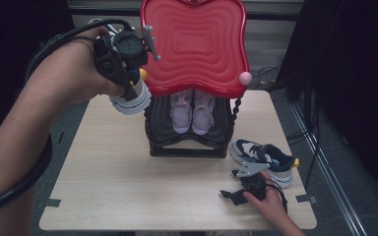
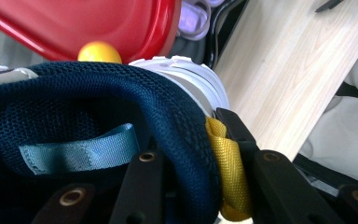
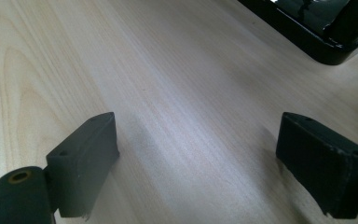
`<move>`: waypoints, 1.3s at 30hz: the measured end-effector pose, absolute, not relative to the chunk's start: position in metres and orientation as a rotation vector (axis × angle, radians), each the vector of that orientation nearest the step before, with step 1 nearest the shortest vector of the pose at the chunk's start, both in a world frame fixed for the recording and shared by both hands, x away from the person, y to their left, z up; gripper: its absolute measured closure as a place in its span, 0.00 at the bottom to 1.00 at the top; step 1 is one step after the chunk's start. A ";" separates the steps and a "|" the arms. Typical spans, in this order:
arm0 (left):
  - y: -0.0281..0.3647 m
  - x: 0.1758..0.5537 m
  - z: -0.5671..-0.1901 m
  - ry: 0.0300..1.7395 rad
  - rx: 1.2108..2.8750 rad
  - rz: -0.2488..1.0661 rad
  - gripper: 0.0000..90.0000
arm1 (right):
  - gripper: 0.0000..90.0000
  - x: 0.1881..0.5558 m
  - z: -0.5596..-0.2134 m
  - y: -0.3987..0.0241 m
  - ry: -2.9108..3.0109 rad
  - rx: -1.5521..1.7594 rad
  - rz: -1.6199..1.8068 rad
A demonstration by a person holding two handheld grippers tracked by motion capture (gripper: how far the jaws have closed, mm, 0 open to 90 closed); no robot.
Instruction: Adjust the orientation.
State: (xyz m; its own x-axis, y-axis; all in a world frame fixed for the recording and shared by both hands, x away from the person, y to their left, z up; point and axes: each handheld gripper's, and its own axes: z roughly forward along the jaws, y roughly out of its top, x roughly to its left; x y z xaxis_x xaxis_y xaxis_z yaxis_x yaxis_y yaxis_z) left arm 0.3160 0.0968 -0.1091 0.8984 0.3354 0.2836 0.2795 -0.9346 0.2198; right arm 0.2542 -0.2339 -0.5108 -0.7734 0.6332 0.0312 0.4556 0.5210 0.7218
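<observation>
1. High view: left gripper (image 1: pixel 128 81) holds a navy sneaker (image 1: pixel 132 98) in the air at the far left, just beside the red shelf top (image 1: pixel 197 44) of the black shoe rack (image 1: pixel 187 142). Its upper is mostly hidden by the hand. A lilac pair (image 1: pixel 192 112) sits in the rack, heels cut off by the red top. The matching sneaker (image 1: pixel 266 160) lies on the table (image 1: pixel 118 182) near right, beside the right gripper (image 1: pixel 234 192).
2. Left gripper view: jaws clamped on the navy mesh heel collar (image 2: pixel 121 107), one inside, one outside beside the yellow pull tab (image 2: pixel 228 168). The blue inner tab (image 2: pixel 79 151) carries no readable writing.
3. Right gripper view: jaws wide apart, nothing between, over bare table (image 3: pixel 177 93); rack base (image 3: pixel 307 32) cut off at the far right.
</observation>
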 end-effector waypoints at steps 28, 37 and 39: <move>0.033 0.353 -0.093 0.145 2.980 0.586 0.81 | 0.13 0.254 -0.511 -0.234 2.526 0.921 1.097; 0.016 0.372 -0.096 0.072 3.025 0.615 0.81 | 0.13 0.254 -0.511 -0.234 2.526 0.922 1.098; 0.011 0.377 -0.098 0.055 3.029 0.621 0.81 | 0.13 0.254 -0.511 -0.234 2.526 0.922 1.097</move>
